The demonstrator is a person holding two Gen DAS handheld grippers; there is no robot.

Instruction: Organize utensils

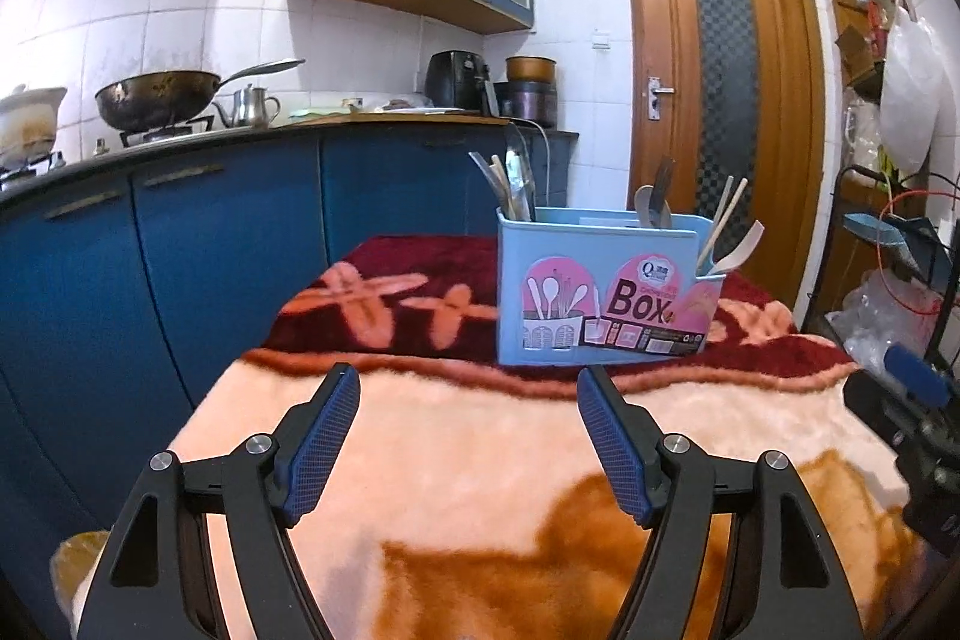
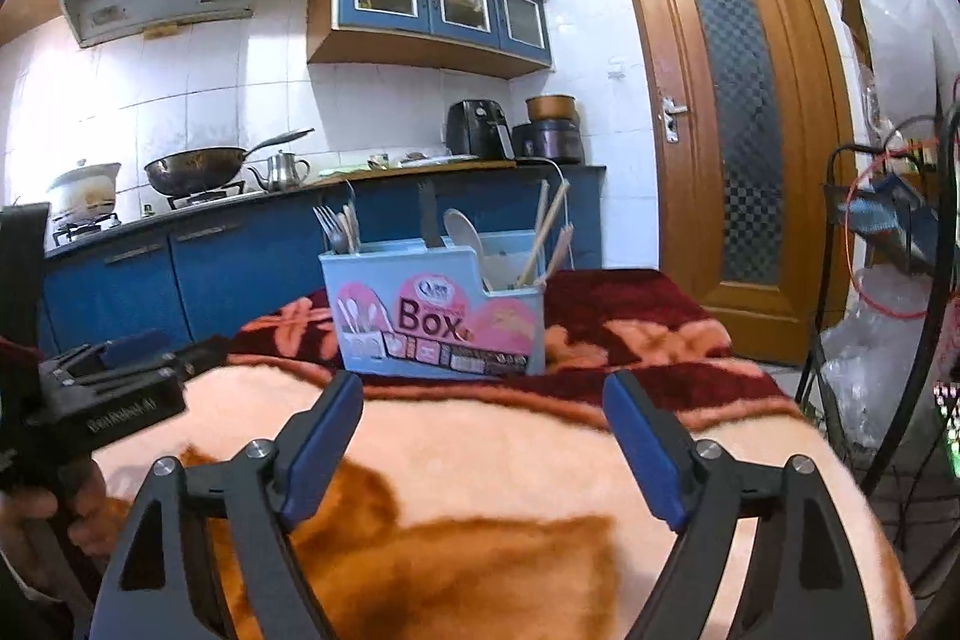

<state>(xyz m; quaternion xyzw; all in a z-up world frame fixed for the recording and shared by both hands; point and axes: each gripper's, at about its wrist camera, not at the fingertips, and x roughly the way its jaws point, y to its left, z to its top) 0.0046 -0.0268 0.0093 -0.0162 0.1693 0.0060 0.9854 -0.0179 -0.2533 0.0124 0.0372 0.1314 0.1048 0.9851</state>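
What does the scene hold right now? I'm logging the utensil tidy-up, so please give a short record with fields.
setting: kitchen, table under a plush blanket
container: light blue utensil box, upright on the blanket
left compartment: forks and other handles
middle: knife and white spoon
right compartment: chopsticks
loose utensils on blanket: none visible
left hand-held gripper: open, empty
right hand-held gripper: open, empty
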